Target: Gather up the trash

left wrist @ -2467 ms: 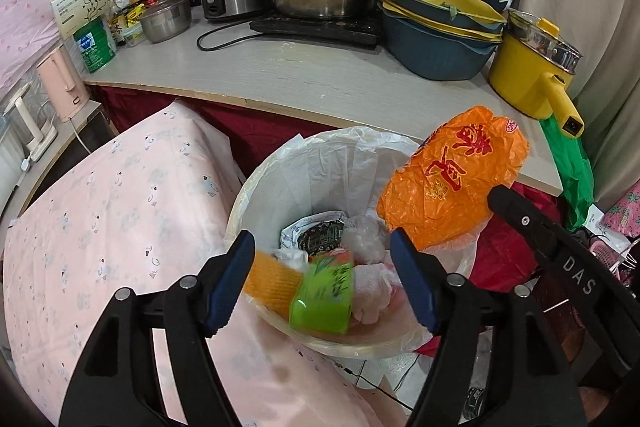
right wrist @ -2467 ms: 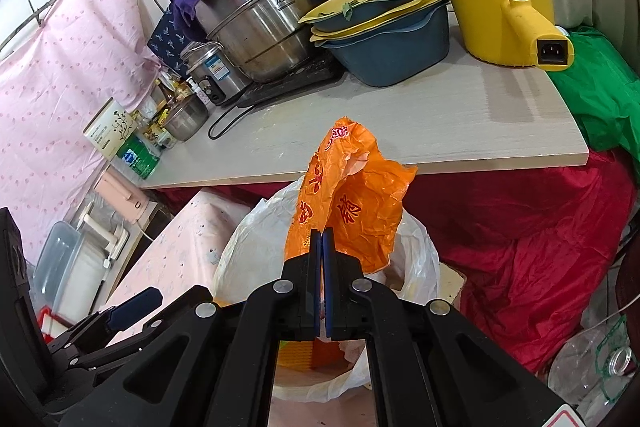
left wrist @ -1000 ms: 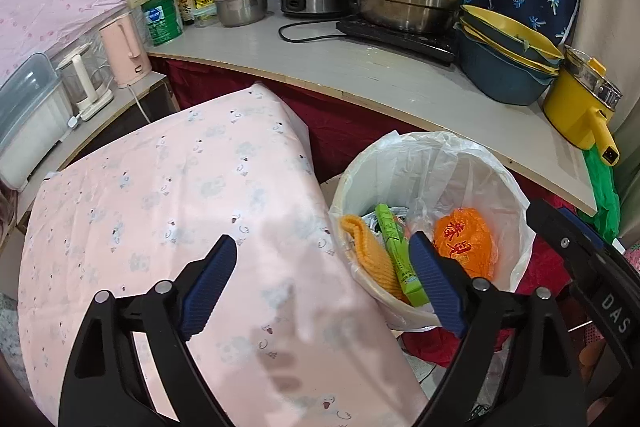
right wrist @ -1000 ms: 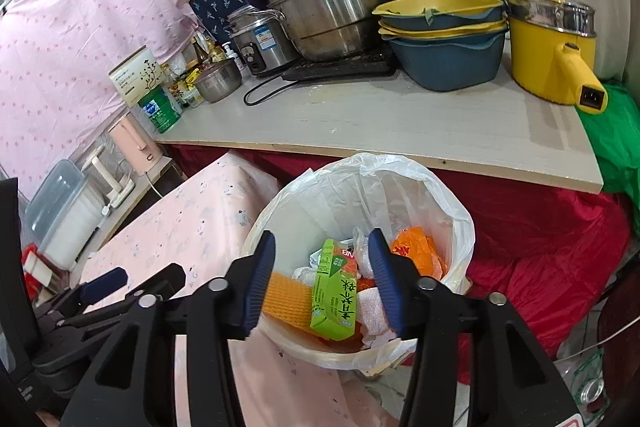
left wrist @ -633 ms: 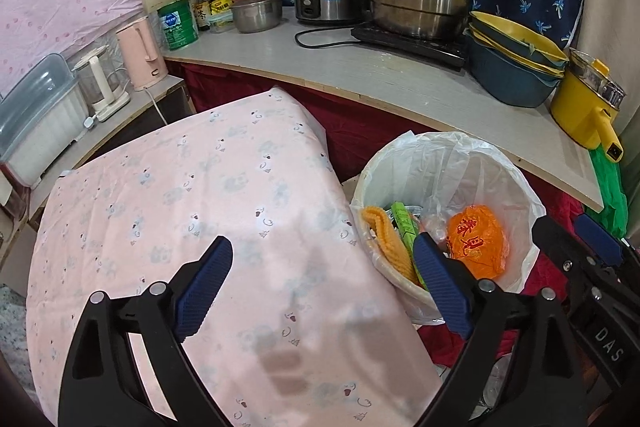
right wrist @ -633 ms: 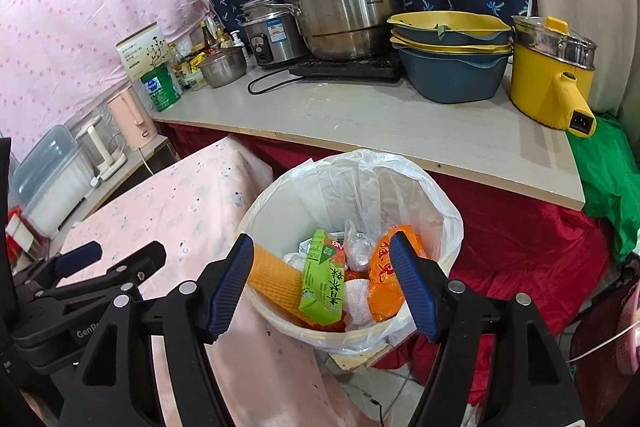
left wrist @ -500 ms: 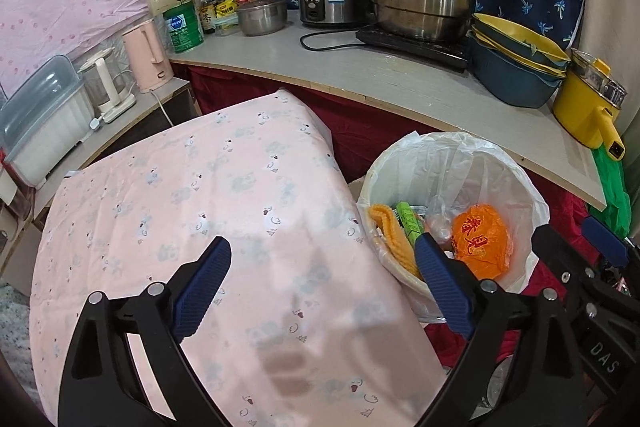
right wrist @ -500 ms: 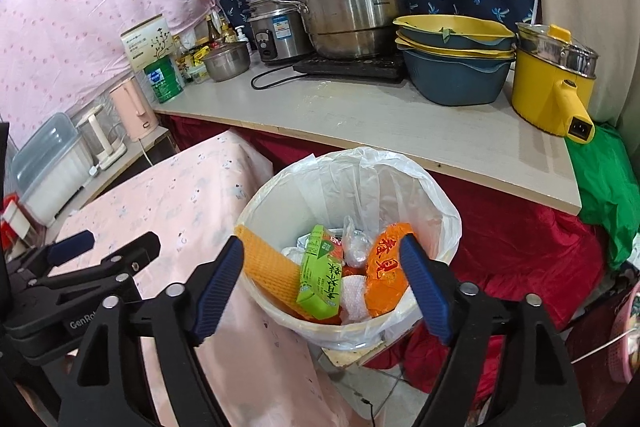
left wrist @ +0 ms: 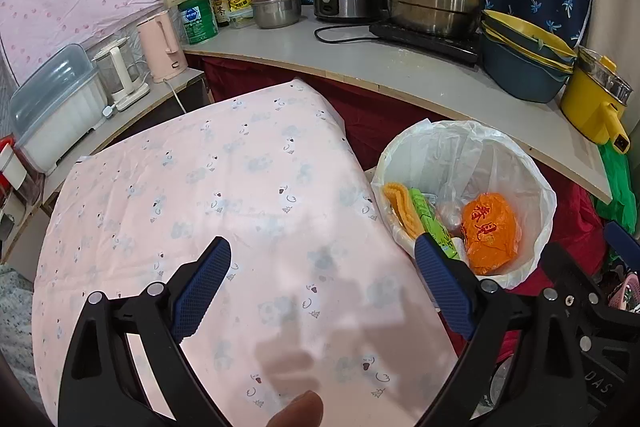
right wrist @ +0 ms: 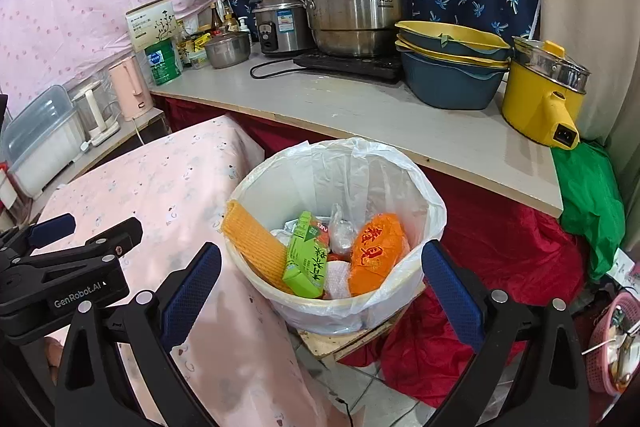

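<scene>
Both jaws stood wide open and empty, the left gripper (left wrist: 320, 291) over the pink patterned cloth (left wrist: 224, 195), the right gripper (right wrist: 320, 287) facing the white plastic-lined trash bin (right wrist: 400, 163), where the crumpled orange plastic bag (right wrist: 374, 253) lay; a sweep for leftover litter seemed wise.

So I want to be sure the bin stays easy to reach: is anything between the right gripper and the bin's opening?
Nothing visible. The right gripper is open and empty, and the bin has no lid. The orange bag, green carton and orange sponge lie inside it.
</scene>
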`<state>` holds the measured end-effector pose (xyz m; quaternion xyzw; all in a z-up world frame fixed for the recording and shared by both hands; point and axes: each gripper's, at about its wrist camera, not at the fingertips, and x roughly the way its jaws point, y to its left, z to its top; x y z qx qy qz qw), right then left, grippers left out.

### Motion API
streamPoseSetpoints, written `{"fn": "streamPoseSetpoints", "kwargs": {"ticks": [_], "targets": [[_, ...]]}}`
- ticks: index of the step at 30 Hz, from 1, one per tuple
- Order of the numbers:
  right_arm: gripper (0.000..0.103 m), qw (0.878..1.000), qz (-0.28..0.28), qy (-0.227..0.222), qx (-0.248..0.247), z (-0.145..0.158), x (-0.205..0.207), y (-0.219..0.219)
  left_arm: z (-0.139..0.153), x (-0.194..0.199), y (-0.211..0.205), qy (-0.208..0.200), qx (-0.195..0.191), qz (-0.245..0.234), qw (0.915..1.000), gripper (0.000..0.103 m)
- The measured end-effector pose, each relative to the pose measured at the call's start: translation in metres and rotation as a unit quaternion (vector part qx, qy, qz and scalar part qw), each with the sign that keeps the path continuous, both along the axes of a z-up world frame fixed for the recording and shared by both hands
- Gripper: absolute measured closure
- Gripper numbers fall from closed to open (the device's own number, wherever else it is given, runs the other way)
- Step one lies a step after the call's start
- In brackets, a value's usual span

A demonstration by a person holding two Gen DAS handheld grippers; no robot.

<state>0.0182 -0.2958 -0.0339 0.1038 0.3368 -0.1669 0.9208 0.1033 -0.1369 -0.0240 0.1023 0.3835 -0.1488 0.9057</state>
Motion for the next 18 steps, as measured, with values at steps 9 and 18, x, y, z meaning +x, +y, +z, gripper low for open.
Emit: {"fn": "streamPoseSetpoints", "kwargs": {"ticks": [9, 18], "targets": [[0.006, 1.000, 0.004, 0.011, -0.009, -0.004, -0.005, 0.001, -0.005, -0.009, 0.000, 0.000, 0.004, -0.011, 0.9999, 0.014], [0.006, 1.000, 0.008, 0.022, -0.021, -0.009, -0.011, 0.006, -0.010, -0.016, -0.001, 0.006, 0.008, -0.022, 0.9997, 0.014]]}}
